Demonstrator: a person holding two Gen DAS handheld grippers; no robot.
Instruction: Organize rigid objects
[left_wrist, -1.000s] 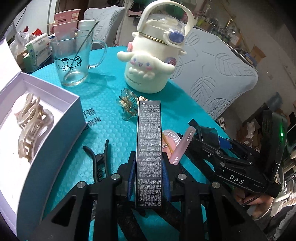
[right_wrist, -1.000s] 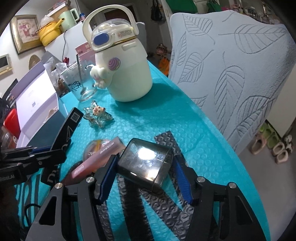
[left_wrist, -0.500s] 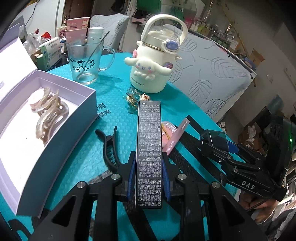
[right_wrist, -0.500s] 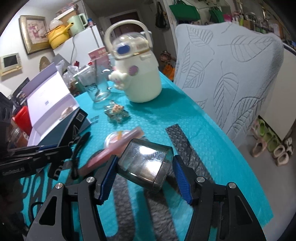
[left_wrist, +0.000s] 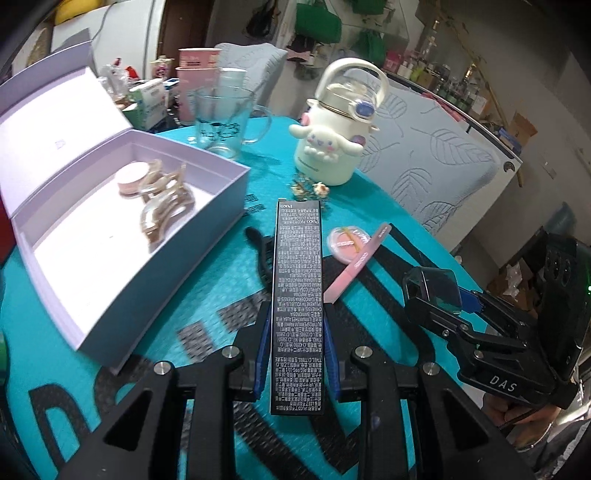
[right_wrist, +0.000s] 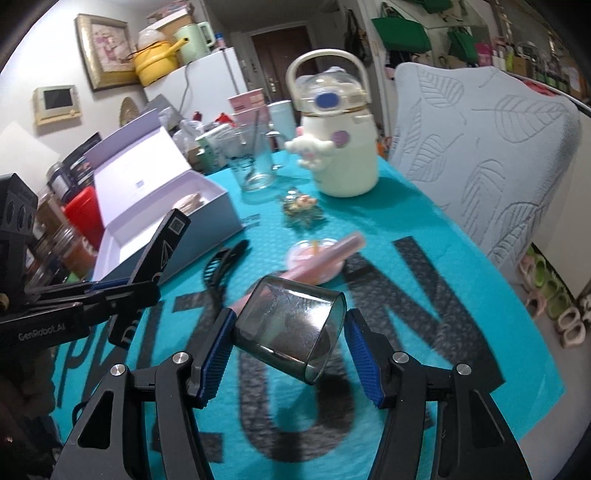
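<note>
My left gripper is shut on a long black printed box and holds it above the teal mat; that box also shows in the right wrist view. My right gripper is shut on a dark smoky square case, tilted and lifted off the mat; it also shows in the left wrist view. An open lilac box at the left holds beige hair claws and a pink round compact.
On the mat lie a black hair clip, a pink round compact, a pink tube and a flower clip. Behind stand a glass mug and a white Cinnamoroll bottle. A leaf-pattern chair stands beyond the right edge.
Both grippers have pulled back and risen with their loads. The square case is tilted up off the mat. More of the lilac box and mat has come into view.
</note>
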